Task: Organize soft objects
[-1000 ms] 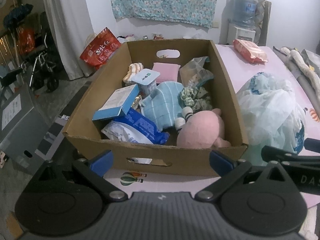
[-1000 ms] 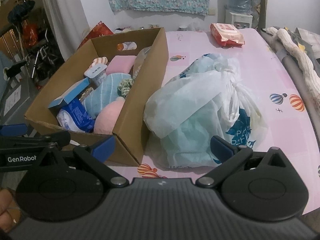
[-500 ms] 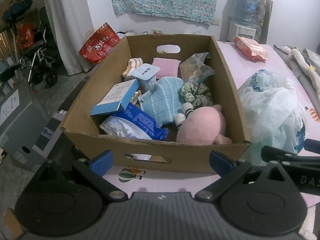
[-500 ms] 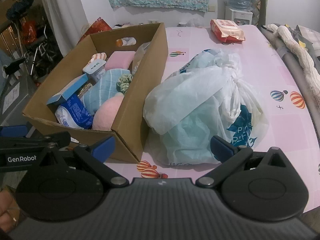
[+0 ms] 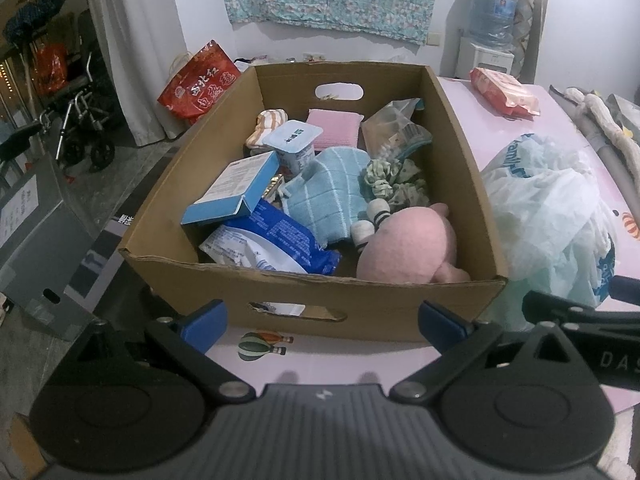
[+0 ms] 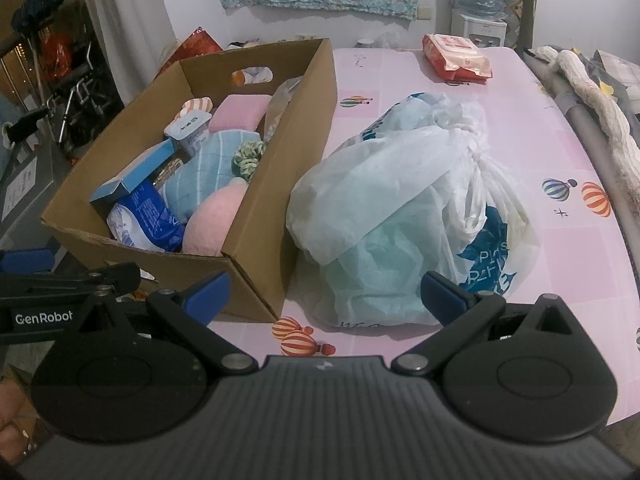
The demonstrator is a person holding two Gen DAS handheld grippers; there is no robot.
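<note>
Both pairs of fingers stand wide apart and hold nothing. Our left gripper hangs just before the near wall of the cardboard box, and our right gripper hangs before the tied plastic bag, which sits on the pink table just beside the box.

The soft things lie mixed with hard ones inside the box. We see a pink plush toy in the near right corner, a light blue towel in the middle, a green and white scrunchie beside it, a pink sponge and a striped cloth near the far wall. Between them lie a blue carton, a yogurt cup and a blue packet. The bag seems to hold soft material too, but we cannot tell what is inside.

This scene fits two stages: the soft things are waiting to be taken out of the box, or they were gathered there already. So we judge only how a good grasp should be made. The plush toy is the nearest and is not covered, so it is easy to reach over the low near wall. We think the fingers should come down from above, keep wide until they are around the body, and close on the thick part, not on a small limb. The towel lies partly under the scrunchie and touches the carton, so pulling it may drag these neighbours. The box is light and may slide on the smooth table.
</note>
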